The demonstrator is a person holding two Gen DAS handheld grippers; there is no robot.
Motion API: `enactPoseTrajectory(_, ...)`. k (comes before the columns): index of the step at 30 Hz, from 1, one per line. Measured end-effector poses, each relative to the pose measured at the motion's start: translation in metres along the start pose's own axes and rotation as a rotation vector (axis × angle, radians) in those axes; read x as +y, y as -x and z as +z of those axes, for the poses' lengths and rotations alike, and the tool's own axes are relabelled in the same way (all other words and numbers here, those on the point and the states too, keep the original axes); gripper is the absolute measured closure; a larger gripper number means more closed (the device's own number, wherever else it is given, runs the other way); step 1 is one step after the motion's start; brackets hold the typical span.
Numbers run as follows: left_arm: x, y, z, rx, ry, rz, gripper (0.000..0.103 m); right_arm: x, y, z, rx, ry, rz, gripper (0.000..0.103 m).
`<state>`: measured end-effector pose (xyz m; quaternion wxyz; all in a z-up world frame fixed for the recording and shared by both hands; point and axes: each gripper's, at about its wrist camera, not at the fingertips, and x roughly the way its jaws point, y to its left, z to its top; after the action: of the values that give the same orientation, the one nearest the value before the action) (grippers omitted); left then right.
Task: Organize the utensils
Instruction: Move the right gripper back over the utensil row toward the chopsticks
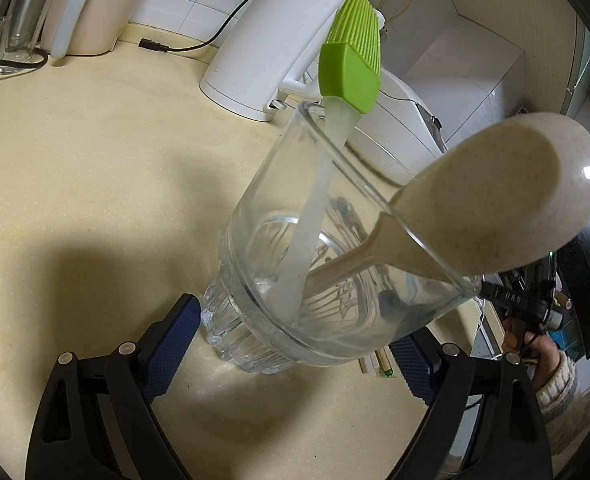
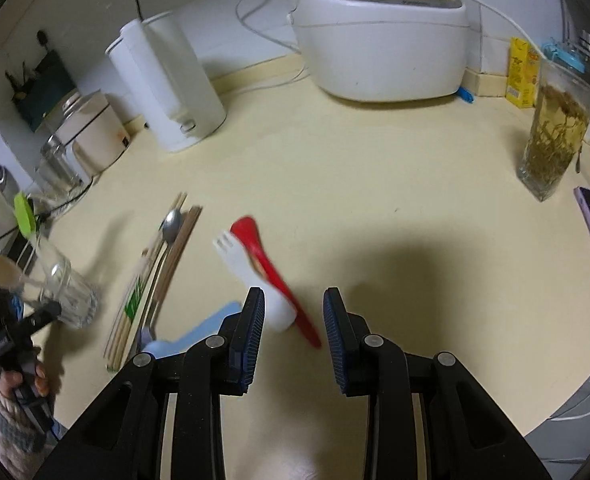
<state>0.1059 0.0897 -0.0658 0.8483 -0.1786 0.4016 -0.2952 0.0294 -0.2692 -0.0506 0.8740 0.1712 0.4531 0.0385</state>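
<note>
1. We see a ribbed clear glass tumbler (image 1: pixel 295 280) on the cream countertop (image 1: pixel 75 160), between the left gripper (image 1: pixel 287 344)'s blue textured pads; contact seems likely, though we cannot tell.
2. Inside the tumbler lean a speckled beige spoon (image 1: pixel 495 200) and a green silicone brush (image 1: pixel 351 60).
3. Right of the tumbler, the right gripper (image 2: pixel 293 324) hovers half-open, empty, over a red spoon (image 2: pixel 271 264) and white fork (image 2: pixel 247 272).
</note>
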Motion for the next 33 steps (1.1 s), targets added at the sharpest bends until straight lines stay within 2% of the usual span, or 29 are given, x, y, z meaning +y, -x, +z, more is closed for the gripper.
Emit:
enactPoseTrajectory(6, -0.001, -0.001, -0.001, -0.002, 0.004, -0.004, 0.011, 0.025, -0.01, -0.016, 0.035, 0.059, 0.08, 0.072)
enactPoseTrajectory(21, 0.003, -0.001, 0.001, -0.005, 0.009, -0.009, 0.011, 0.038, -0.009, -0.051, 0.055, 0.074, 0.101, 0.072)
enactPoseTrajectory(33, 0.001, 0.0, 0.001, -0.004, 0.008, -0.004, 0.011, 0.051, -0.005, -0.07, -0.058, 0.146, 0.103, 0.073)
